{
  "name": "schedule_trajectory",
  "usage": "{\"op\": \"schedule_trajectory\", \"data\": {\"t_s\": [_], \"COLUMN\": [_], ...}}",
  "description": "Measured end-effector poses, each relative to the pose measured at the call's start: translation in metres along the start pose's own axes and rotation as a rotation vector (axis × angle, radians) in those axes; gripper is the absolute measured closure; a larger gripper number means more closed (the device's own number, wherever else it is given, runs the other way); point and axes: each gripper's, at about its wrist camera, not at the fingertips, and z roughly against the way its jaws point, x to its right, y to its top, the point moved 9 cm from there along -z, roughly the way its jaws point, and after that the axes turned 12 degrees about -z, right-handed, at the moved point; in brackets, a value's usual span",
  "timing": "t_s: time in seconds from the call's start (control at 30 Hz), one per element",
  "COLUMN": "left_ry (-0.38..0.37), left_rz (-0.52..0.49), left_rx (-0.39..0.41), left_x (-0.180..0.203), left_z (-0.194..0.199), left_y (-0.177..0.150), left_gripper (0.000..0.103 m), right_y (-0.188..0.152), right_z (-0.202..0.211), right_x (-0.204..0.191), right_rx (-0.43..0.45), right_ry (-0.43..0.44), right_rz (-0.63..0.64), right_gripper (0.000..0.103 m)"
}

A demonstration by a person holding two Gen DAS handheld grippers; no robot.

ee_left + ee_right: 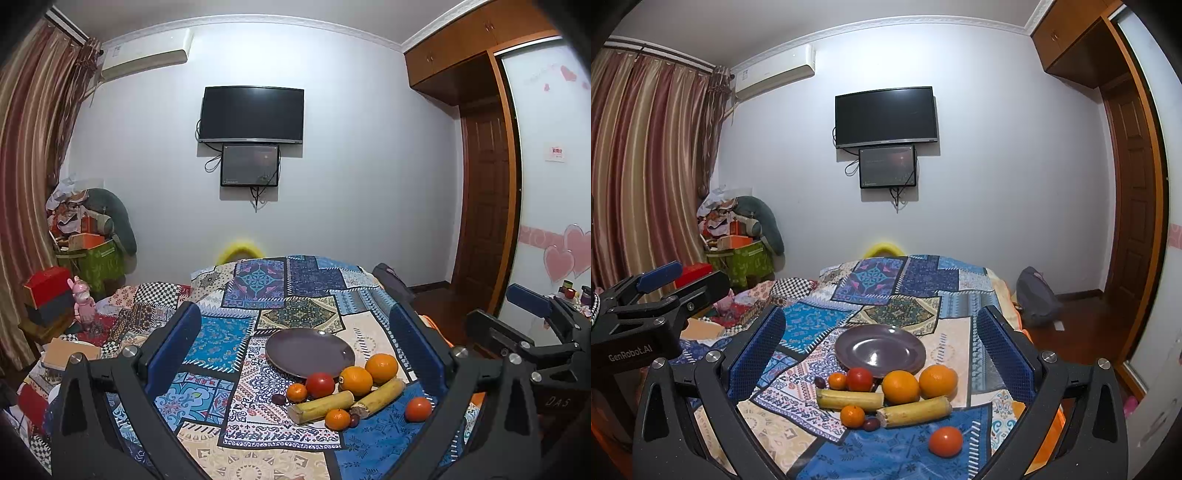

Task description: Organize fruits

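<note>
An empty purple plate [309, 350] [880, 348] lies on a patchwork cloth. In front of it sit two large oranges [355, 380] [900, 386], a red tomato [320, 384] [860, 379], three small tangerines [337, 419] [852, 415], two yellow sugarcane pieces [321, 405] [918, 410] and two small dark plums [279, 399] [871, 424]. My left gripper [293, 354] is open and empty above the cloth, short of the fruit. My right gripper [881, 354] is open and empty, likewise short of the fruit. The right gripper also shows at the right edge of the left wrist view [532, 314].
The patchwork cloth [916, 291] covers a bed or table that drops off at the right to a wooden floor [1082, 325]. A grey bag [1036, 295] lies by the right edge. Boxes and clutter [85, 251] stand at the left, near a curtain.
</note>
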Motion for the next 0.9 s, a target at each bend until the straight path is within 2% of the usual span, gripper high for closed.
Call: {"op": "schedule_trajectory", "data": {"t_s": [0.9], "left_ry": [0.007], "left_rz": [0.011], "left_rx": [0.001], "left_x": [-0.0017], "left_z": [-0.0013], "left_y": [0.0004], "left_gripper": [0.000], "right_y": [0.0024], "right_z": [0.0056], "right_x": [0.0012], "right_rx": [0.016], "right_ry": [0.008], "right_rz": [-0.005], "right_gripper": [0.000]}}
